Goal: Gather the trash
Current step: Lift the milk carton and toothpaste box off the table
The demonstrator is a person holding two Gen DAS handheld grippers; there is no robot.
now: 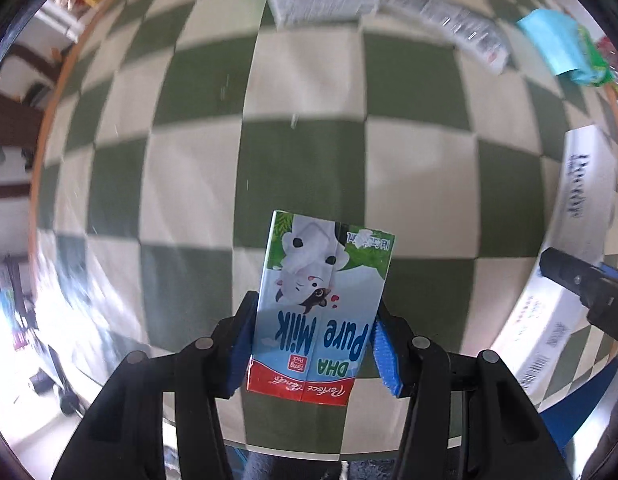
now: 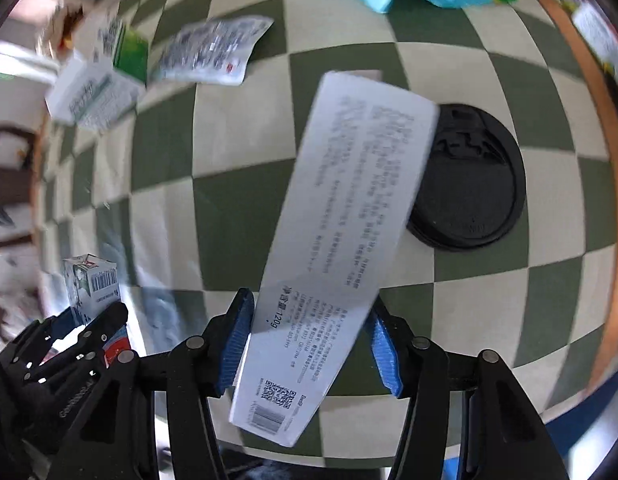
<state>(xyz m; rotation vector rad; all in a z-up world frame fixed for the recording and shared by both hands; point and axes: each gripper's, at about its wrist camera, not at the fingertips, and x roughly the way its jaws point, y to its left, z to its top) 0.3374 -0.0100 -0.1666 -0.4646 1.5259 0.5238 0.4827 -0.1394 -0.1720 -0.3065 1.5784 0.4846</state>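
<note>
Checkered tablecloth (image 1: 309, 160) bare beyond gripped milk carton (image 1: 321, 304)

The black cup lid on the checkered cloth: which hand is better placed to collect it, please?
Right, though loaded: the black cup lid lies just ahead of the right tongs, which grip a long white box. The left view doesn't show it.

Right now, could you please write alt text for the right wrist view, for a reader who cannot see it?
The right gripper holds a long white printed box above a green-and-cream checked tablecloth. A black cup lid lies beyond it, and more packaging litters the far side.
</note>
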